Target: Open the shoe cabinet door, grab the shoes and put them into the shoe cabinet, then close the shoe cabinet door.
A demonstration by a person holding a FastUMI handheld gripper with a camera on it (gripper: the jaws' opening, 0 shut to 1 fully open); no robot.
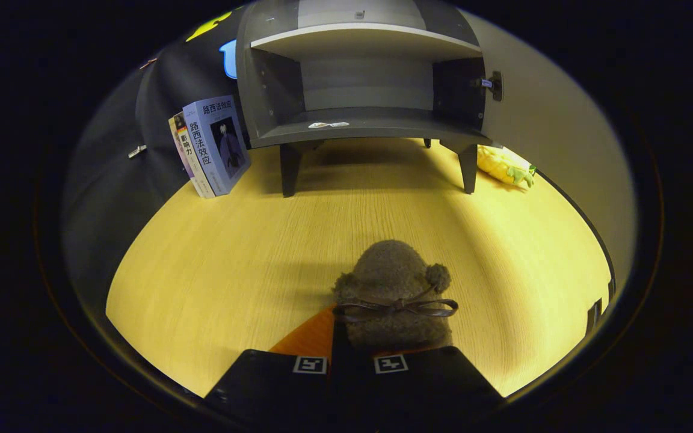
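Between the tongs, a fuzzy shoe sits clamped above the counter; transfer is underway. Next, carry it forward into the open shoe cabinet.

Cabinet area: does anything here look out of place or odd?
A corn-shaped toy lies on the table beside the open cabinet, by its right leg, unrelated to shoes. Otherwise nothing stands out: the gripper jaws hold the fuzzy shoe, and books lean left.
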